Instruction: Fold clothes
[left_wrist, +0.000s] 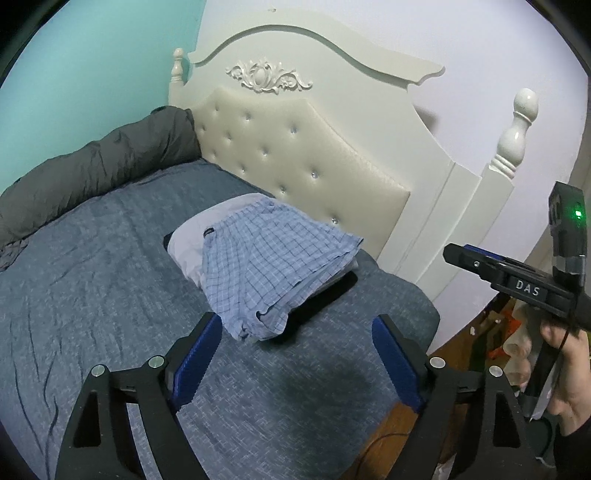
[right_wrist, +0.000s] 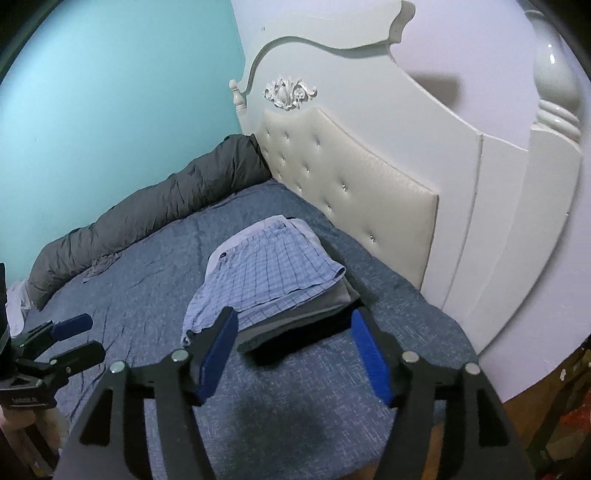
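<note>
With both pairs of jaws standing apart and nothing between them, the left gripper (left_wrist: 295, 354) and right gripper (right_wrist: 295, 350) are hovering over the near strip of the bed (left_wrist: 92, 258), holding no cloth.

From the left gripper, the plaid shorts (left_wrist: 273, 258) are lying at 12 o'clock, just beyond the fingertips, on top of a folded stack (right_wrist: 295, 325) of grey and dark pieces. From the right gripper the same stack is sitting at 12, its dark bottom layer poking out between the jaws' line of sight, so the right one is looking marginally nearer.

The stack's long axis is running from about 7 to 1 in the left wrist view, roughly parallel to the headboard (left_wrist: 314, 155), which is standing near its far-right side.

Edges: the mattress corner is dropping off at 4 to 5 o'clock, wood floor below. Open room is lying at 9 to 10, bare blue cover out to the grey rolled duvet (left_wrist: 92, 166) along the teal wall.

Judgement: this piece looks done, and the next garment isn't clearly in view.
</note>
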